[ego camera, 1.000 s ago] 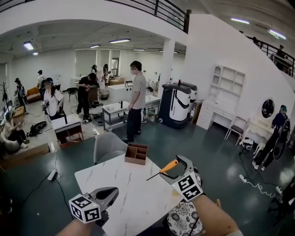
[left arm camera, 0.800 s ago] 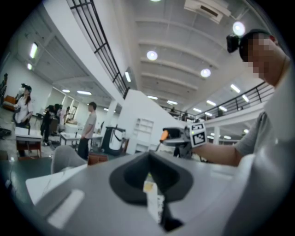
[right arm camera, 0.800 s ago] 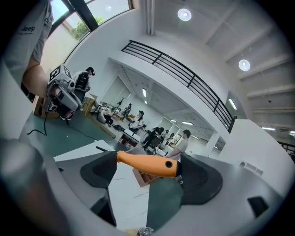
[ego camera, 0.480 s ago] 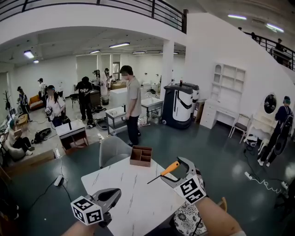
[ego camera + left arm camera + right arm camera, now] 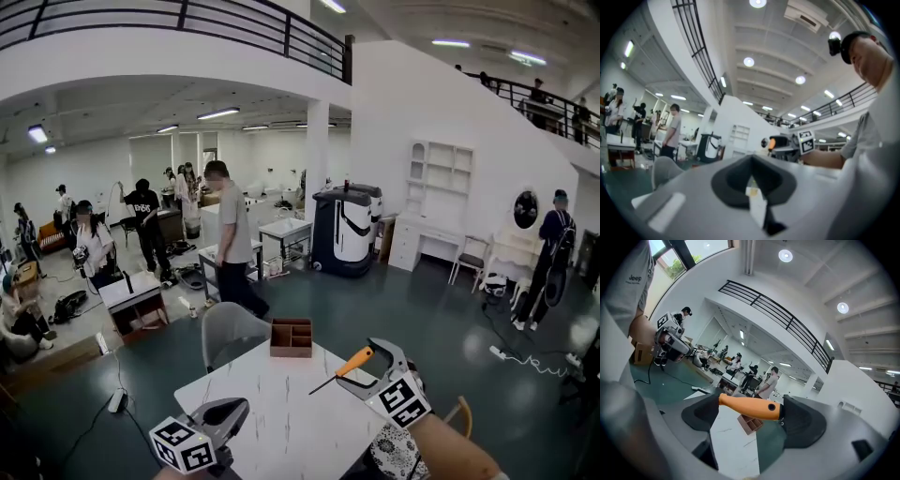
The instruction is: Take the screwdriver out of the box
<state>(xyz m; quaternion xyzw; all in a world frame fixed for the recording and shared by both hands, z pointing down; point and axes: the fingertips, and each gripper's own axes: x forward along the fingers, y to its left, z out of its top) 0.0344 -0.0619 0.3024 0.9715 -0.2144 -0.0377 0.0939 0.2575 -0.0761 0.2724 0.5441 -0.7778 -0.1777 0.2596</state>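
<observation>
Bystander [image 5: 230,239] leftward; one screwdriver [image 5: 354,361], one box [image 5: 291,337]

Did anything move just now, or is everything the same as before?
The person in the grey shirt walked off to the left. The right claw still holds the screwdriver above the table, the left claw stays shut and empty, and the box sits at the table's far edge.

The surface [image 5: 267,417] lies open between the box [image 5: 292,337] at its far edge and the left tongs [image 5: 228,412] at the near edge. Over its right side the screwdriver [image 5: 354,361], clamped in the right tongs [image 5: 364,367], juts inward. A chair [image 5: 228,333] blocks the far-left edge.
</observation>
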